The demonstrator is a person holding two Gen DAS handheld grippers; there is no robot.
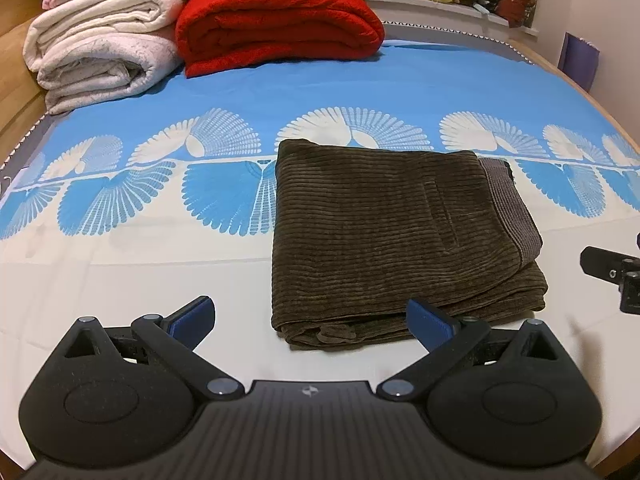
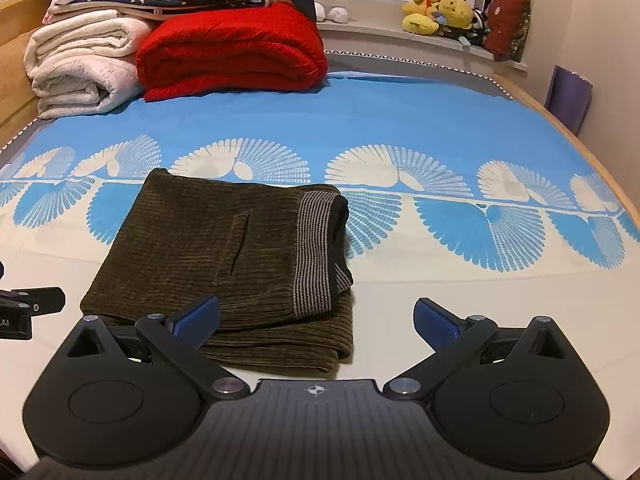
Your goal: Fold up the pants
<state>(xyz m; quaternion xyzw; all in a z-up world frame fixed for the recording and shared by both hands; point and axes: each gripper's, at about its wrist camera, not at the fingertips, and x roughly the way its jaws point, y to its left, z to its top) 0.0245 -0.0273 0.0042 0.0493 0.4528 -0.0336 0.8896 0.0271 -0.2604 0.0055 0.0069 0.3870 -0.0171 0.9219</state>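
Dark olive corduroy pants (image 1: 392, 232) lie folded into a compact rectangle on the bed, with a grey striped waistband along their right side. They also show in the right wrist view (image 2: 224, 256). My left gripper (image 1: 312, 320) is open and empty, just in front of the pants' near edge. My right gripper (image 2: 316, 318) is open and empty, in front of the pants' near right corner. Part of the right gripper (image 1: 612, 276) shows at the right edge of the left view, and part of the left gripper (image 2: 28, 308) at the left edge of the right view.
The bed has a blue and white patterned sheet (image 1: 360, 92). A folded red blanket (image 1: 276, 24) and stacked white blankets (image 1: 100, 48) lie at the far left. Plush toys (image 2: 444, 12) sit on the windowsill. A wooden bed frame (image 2: 568, 140) borders the right.
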